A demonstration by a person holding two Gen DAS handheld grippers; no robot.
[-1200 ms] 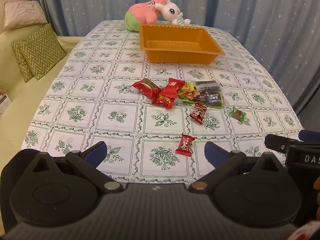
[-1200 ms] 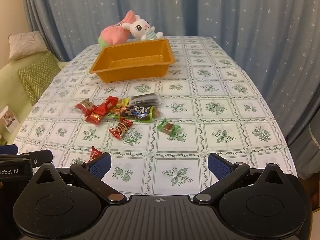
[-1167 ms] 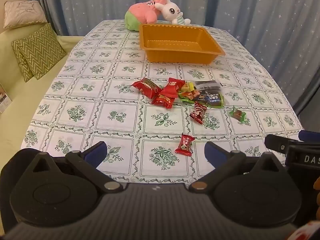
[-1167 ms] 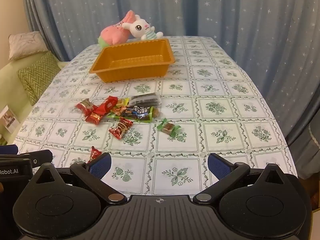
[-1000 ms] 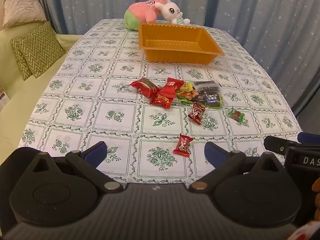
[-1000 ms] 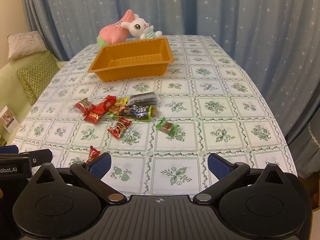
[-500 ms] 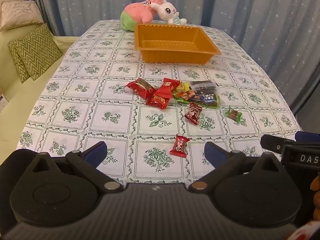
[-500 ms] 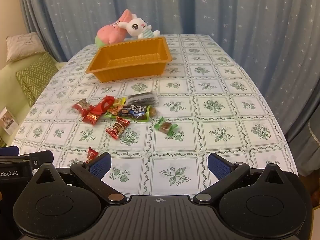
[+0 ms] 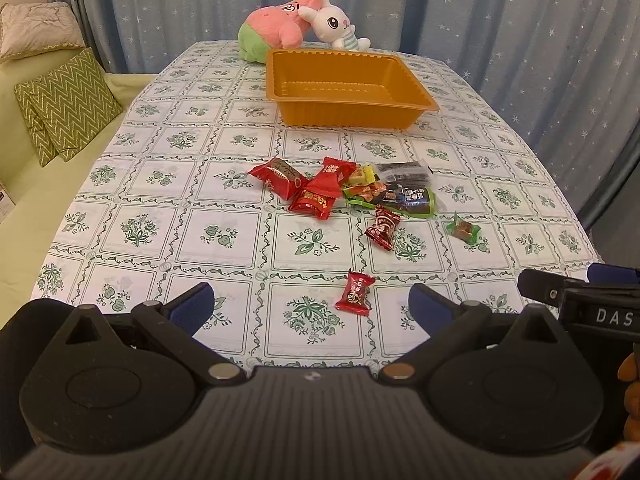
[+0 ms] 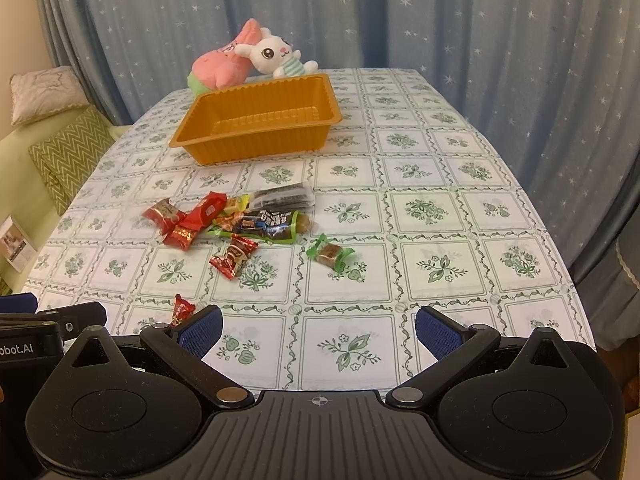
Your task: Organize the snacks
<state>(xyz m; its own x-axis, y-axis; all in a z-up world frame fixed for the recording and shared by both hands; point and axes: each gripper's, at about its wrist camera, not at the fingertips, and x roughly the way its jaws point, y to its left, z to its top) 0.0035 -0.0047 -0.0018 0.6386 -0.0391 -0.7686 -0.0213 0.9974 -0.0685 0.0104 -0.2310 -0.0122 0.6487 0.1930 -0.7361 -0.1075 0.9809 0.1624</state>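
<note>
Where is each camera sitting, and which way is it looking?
Left wrist: it sits on the left gripper, low over the near table edge, looking toward the empty orange plastic tray; its blue-tipped fingers spread open, with the right gripper at the right edge.
Right wrist: it sits on the right gripper, further right, facing the same way; its fingers are open, with the left gripper at the left edge.
Both show the tray, the scattered wrapped snacks and the plush toys.

Pink plush [image 9: 276, 28] and white bunny [image 9: 336, 26] lay at table's [image 9: 160, 200] far end; chevron cushions [image 9: 68, 104] sat left.
</note>
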